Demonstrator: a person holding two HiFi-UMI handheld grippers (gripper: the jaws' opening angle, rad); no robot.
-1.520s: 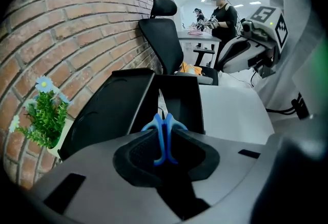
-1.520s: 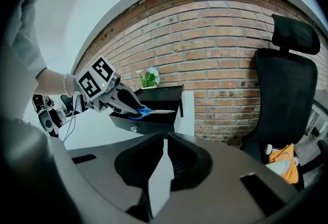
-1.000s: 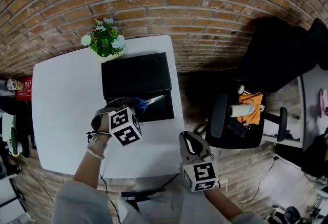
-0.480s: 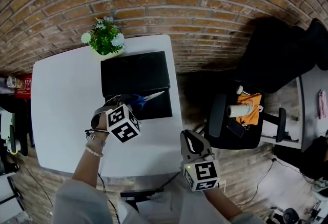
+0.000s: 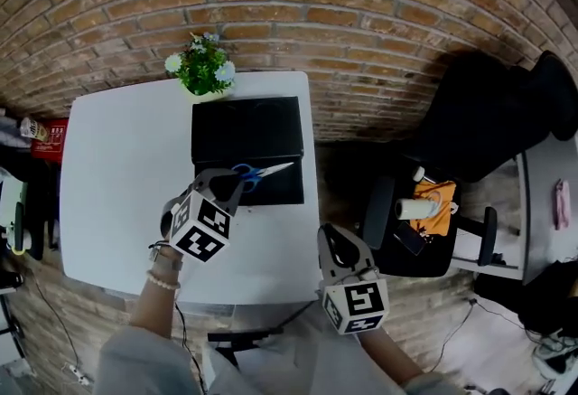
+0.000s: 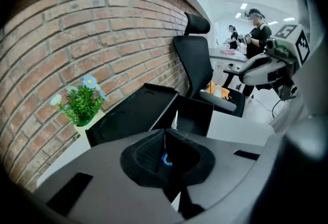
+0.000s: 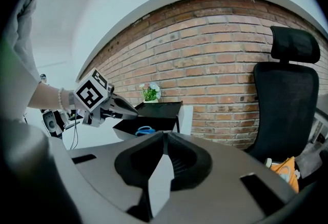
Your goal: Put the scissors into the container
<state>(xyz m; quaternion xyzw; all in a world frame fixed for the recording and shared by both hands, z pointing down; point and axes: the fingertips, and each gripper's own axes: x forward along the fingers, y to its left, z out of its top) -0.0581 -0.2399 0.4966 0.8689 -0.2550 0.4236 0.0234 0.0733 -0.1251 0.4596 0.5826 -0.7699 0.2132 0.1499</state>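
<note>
My left gripper point(image 5: 224, 187) is nearer: its jaws are pinched narrow on the blue handle of the scissors point(image 5: 259, 173), which shows between them in the left gripper view. The blades run away from its tips towards the right, long axis across the front section of the black container point(image 5: 244, 126), just ahead of the tips. I can't tell whether they rest in it yet. My right gripper point(image 5: 332, 245) is closed on nothing, well apart near the table point(image 5: 117, 167) edge.
</note>
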